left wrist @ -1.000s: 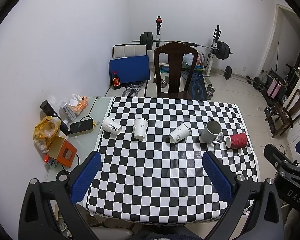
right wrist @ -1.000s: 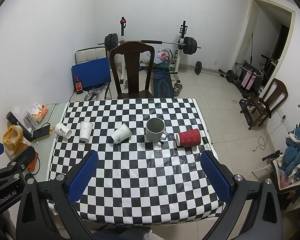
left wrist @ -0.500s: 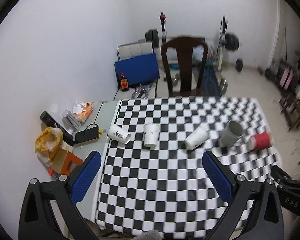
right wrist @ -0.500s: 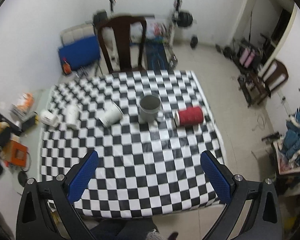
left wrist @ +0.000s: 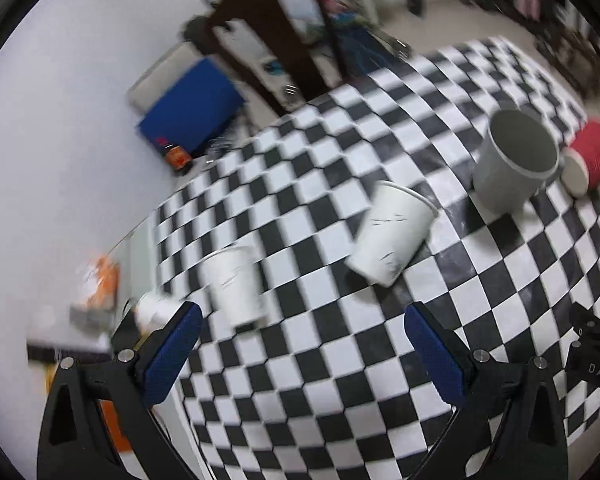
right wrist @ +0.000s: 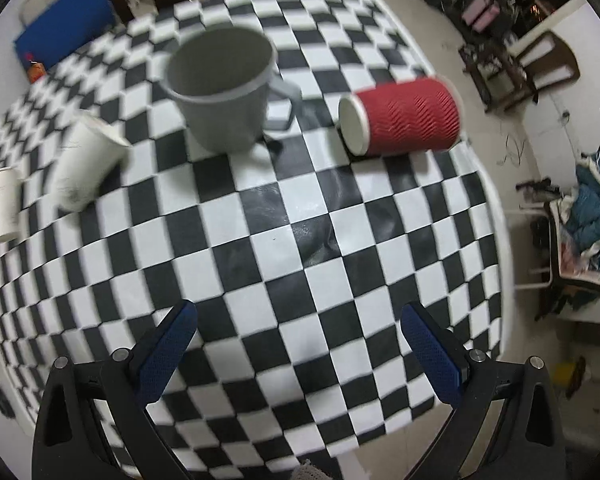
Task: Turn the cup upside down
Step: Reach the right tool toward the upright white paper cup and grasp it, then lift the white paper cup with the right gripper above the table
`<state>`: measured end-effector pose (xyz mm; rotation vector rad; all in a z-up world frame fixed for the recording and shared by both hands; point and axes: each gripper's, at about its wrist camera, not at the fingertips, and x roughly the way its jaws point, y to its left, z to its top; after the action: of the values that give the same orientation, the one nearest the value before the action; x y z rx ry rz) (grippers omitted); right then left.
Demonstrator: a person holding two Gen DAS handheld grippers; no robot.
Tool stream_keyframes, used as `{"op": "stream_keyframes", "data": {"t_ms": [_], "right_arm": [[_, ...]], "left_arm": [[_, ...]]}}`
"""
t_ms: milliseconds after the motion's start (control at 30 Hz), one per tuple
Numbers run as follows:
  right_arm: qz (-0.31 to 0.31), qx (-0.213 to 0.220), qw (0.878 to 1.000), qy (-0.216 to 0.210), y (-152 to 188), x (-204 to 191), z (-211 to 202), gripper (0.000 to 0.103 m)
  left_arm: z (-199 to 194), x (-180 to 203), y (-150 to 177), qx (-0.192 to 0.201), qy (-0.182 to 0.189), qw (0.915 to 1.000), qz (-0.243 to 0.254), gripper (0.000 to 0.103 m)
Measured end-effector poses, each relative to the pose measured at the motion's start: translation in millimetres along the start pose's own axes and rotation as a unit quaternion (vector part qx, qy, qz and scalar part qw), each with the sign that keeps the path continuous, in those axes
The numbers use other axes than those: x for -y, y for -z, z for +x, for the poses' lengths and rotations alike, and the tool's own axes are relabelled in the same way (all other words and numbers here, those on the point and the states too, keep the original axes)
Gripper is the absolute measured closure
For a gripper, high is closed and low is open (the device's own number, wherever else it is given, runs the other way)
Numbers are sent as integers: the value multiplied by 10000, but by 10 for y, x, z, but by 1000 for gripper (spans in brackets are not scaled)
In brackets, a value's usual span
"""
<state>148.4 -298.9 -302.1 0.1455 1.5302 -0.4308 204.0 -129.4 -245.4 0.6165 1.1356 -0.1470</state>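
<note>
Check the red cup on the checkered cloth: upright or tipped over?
Tipped over. The red cup lies on its side on the checkered cloth, ribbed wall facing up, one white end facing the grey mug beside it.

A mug [right wrist: 224,92] is set upright on the checkered tablecloth [right wrist: 300,240], with a ribbed cup [right wrist: 404,116] laid on its side just to its right. To the mug's left a paper cup [right wrist: 88,164] is tipped over, and another paper cup [left wrist: 234,284] is placed further left. A chair [left wrist: 276,36] is stood behind the table.

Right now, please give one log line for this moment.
left: open, empty | right: open, empty | mug: upright | red cup: on side
</note>
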Motion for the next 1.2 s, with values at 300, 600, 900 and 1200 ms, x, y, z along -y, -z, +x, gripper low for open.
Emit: {"op": "stream_keyframes", "data": {"t_ms": [300, 600, 900, 1200], "right_arm": [[225, -488, 9985, -64, -341, 73, 677, 0], [323, -686, 9971, -97, -463, 112, 878, 0], [292, -814, 9961, -193, -388, 209, 866, 1], [28, -768, 9964, -371, -80, 295, 625, 1]], "left_arm": [[673, 600, -425, -227, 463, 9921, 1146, 13], [1107, 749, -678, -461, 806, 9858, 1398, 36], [1033, 431, -625, -683, 1136, 9892, 621, 42], [615, -79, 6, -1288, 1746, 9719, -916, 42]]}}
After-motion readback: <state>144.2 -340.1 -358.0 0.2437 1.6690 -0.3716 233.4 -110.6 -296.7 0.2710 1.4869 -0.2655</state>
